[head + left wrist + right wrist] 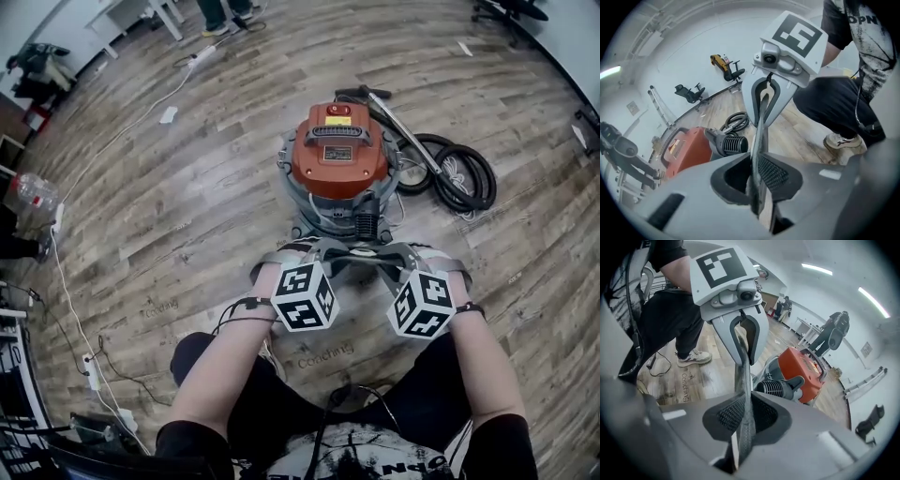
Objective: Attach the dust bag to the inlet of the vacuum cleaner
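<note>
The vacuum cleaner stands on the wood floor, with an orange top and a grey drum. A black ribbed part juts from its near side. Just in front of it I hold the dust bag, which shows as a thin grey sheet seen edge-on. It spans the gap between the two grippers. My left gripper is shut on one end of it. My right gripper is shut on the other end. The grippers face each other, close together, above the floor.
A coiled black hose and a metal wand lie right of the vacuum. A white cable with a power strip runs across the floor at the left. The person's legs are directly below the grippers. Office chairs stand far off.
</note>
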A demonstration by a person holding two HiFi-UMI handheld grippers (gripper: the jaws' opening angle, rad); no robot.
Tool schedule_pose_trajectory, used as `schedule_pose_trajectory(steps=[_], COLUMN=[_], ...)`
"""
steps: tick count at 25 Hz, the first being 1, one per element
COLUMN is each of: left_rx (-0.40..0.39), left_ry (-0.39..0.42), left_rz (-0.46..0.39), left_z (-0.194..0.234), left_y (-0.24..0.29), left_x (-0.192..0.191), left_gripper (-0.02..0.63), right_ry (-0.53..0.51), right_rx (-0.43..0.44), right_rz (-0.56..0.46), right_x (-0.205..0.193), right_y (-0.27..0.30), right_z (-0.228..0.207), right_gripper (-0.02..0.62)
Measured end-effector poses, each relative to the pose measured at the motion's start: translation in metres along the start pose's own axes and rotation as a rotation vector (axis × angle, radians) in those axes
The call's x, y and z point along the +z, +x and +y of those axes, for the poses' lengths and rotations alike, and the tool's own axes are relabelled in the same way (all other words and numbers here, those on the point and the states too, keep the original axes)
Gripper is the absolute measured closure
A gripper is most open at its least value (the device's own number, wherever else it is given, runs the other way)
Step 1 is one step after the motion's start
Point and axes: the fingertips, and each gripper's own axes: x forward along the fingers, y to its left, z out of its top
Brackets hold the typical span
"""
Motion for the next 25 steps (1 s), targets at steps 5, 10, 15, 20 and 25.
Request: schedule_pose_trajectory(steps=[5, 10, 15, 20, 25], left_rx=[0.012, 0.008, 0.022, 0.020, 0.024], left_ry=[0.038, 0.051, 0.032, -0.036, -0.091], left_rz=[0.007, 0.064, 0.053, 0.015, -0.034], left_z=[0.004, 0.010, 0.024, 0.030, 0.025], left_y=[-0.003, 0.008, 0.008, 0.009, 0.019], left_x=[0.000, -0.008, -0.007, 0.002, 0.007], left_gripper=[0.566, 0.572, 0.572, 0.571, 0.571], right_ry=[-0.005, 0.003, 0.032, 0.044, 0.007], right_rx=[0.008, -0.013, -0.069, -0.084, -0.089], right_rz=[0.010, 0.041, 0.034, 0.053, 0.098], right_x=[0.003, -0.003, -0.001, -0.005, -0.015], right_y=[-0.004, 0.010, 0.012, 0.007, 0.004], right_z=[-0.003, -0.007, -0.019, -0.026, -0.027], right_gripper=[0.563, 0.561, 0.560, 0.554, 0.549])
